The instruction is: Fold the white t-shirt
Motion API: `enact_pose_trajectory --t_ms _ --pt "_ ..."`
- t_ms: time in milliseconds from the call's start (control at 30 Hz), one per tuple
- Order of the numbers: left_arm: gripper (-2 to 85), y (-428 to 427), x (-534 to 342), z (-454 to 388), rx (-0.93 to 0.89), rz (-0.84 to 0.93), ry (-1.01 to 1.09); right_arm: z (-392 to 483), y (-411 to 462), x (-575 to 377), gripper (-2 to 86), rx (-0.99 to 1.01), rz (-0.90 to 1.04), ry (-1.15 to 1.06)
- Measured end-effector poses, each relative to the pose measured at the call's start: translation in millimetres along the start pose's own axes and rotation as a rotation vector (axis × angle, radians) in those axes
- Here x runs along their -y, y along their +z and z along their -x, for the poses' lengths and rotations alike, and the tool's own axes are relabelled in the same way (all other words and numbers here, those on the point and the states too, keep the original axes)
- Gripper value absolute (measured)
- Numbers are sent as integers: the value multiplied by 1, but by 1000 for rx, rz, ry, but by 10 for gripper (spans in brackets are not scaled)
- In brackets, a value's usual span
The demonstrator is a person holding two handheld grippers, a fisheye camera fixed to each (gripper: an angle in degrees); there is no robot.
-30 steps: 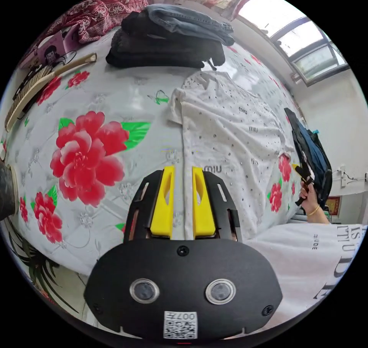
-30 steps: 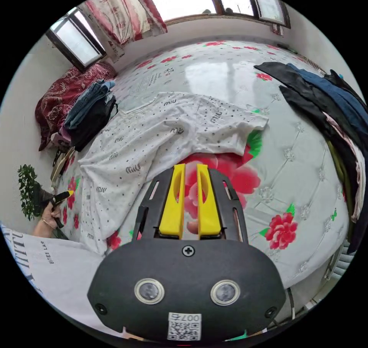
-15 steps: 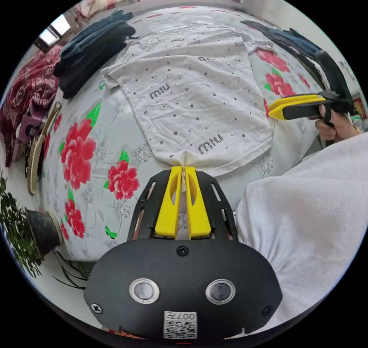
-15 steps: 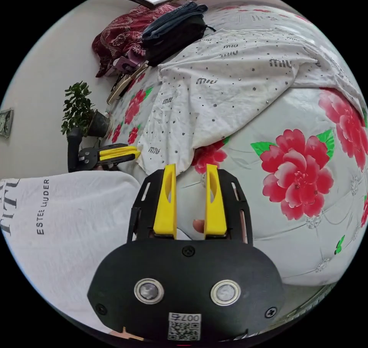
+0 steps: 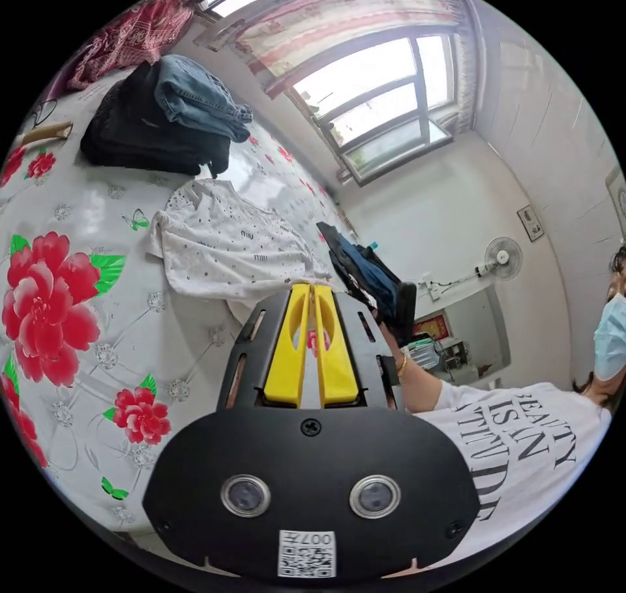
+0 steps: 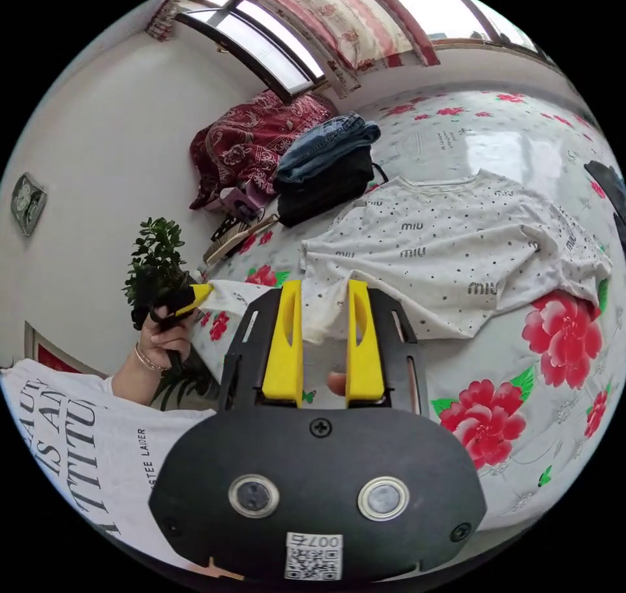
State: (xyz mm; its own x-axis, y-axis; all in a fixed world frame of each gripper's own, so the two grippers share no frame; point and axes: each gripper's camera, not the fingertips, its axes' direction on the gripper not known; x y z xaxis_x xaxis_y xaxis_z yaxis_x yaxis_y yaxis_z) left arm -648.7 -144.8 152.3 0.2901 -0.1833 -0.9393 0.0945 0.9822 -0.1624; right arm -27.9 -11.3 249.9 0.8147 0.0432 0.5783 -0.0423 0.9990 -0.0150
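Two tongs were in play, and the fold had barely begun. The white t-shirt (image 6: 456,254) lay spread on the bed (image 6: 521,156), mostly flat, one sleeve bunched at about 3 o'clock in the right gripper view; no completed fold line was visible. The left tongs (image 5: 312,288) were clenched, jaws nearly touching; in the right gripper view they (image 6: 195,293) appeared at 9 o'clock, with a stretched corner of the shirt hem running taut to their tips, so I judged them to be grasping that corner. The right tongs (image 6: 324,286) stood released, jaws apart, with the lifted hem edge just beyond the tips at 12 o'clock; whether cloth sat between the jaws I could not tell. A stack of dark folded clothes (image 6: 326,162) sat near the shirt's collar side at 11 o'clock, apart from it. Judgement: only the first pick-up was done on one corner; a second grip, the sleeve folds and the body folds all remained.
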Motion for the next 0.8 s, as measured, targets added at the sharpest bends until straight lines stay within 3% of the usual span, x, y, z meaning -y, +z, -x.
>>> enact_pose_trajectory --t_ms 100,233,433,600,667,700,733,800 --pt "-10 -13 16 10 -13 -38 -37 -21 1 -54 90 -145 -18 134" --pt "-10 -13 32 9 -67 -43 -55 -29 43 -98 124 -95 114 252" --pt "-9 -15 43 -19 -99 -24 -7 8 114 -59 185 -108 190 253" --pt "-9 -30 41 -48 -127 -23 53 16 155 -14 234 -167 187 384" --pt "-10 -40 39 -55 -118 -32 76 14 159 -6 254 -270 194 390" --pt "-10 -48 36 -58 -105 -41 90 14 156 -6 190 -303 182 382" --pt "-10 -57 33 -59 -85 -54 100 14 149 -10 62 -364 162 342" --pt "-10 -72 26 -56 -39 -73 112 12 134 -21 20 -446 154 270"
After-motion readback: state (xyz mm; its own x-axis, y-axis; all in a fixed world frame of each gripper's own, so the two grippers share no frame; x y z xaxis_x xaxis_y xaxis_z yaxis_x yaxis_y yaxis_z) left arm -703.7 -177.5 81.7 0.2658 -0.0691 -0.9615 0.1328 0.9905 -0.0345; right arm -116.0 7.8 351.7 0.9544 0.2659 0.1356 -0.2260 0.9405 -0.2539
